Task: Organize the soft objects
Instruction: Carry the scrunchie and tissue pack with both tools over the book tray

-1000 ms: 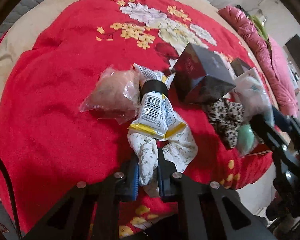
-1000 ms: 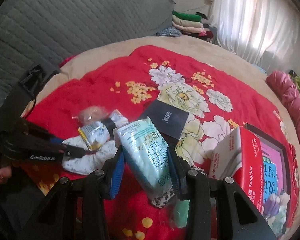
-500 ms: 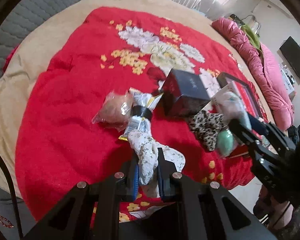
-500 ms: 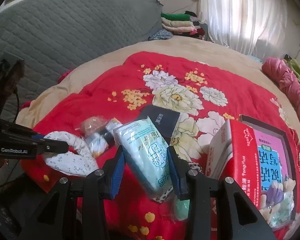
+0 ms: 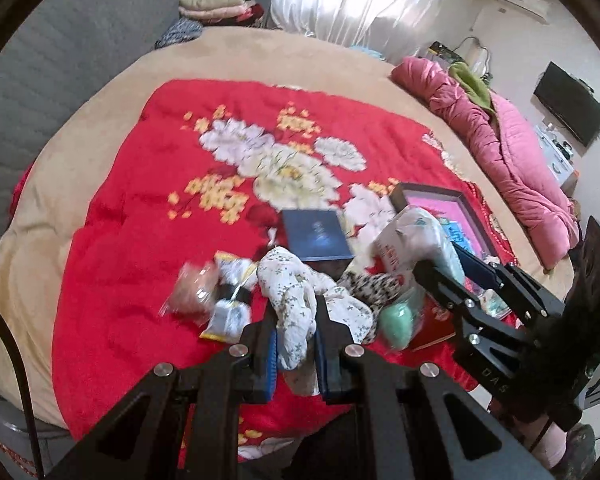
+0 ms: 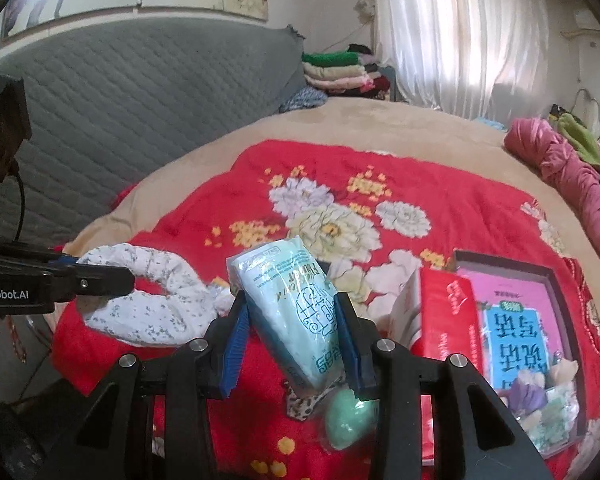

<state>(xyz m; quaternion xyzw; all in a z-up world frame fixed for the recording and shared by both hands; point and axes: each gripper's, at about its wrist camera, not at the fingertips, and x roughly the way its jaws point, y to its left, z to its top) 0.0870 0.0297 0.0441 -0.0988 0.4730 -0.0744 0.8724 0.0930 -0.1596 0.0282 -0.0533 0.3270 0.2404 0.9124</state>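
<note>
My left gripper (image 5: 296, 328) is shut on a white floral scrunchie (image 5: 300, 292), lifted off the red floral blanket (image 5: 140, 240); the same scrunchie (image 6: 148, 296) hangs from that gripper (image 6: 130, 278) at the left of the right wrist view. My right gripper (image 6: 292, 320) is shut on a pale green tissue pack (image 6: 296, 304), also held above the blanket, and seen as the pack (image 5: 424, 240) in the left wrist view. Below lie a leopard-print scrunchie (image 5: 368, 284), a mint green soft ball (image 6: 348, 420), a pinkish bagged item (image 5: 190, 292) and a yellow-edged packet (image 5: 230, 308).
A dark blue box (image 5: 316, 234) lies flat on the blanket. A red carton (image 6: 448, 312) stands beside a framed pink box (image 6: 516, 320) at the right. A pink quilt (image 5: 508, 160) lies along the bed's far right; folded clothes (image 6: 336, 70) are stacked behind.
Both grippers have risen with their loads. The floral scrunchie came up off the blanket and away from the packet; the bed looks farther below in both views.
</note>
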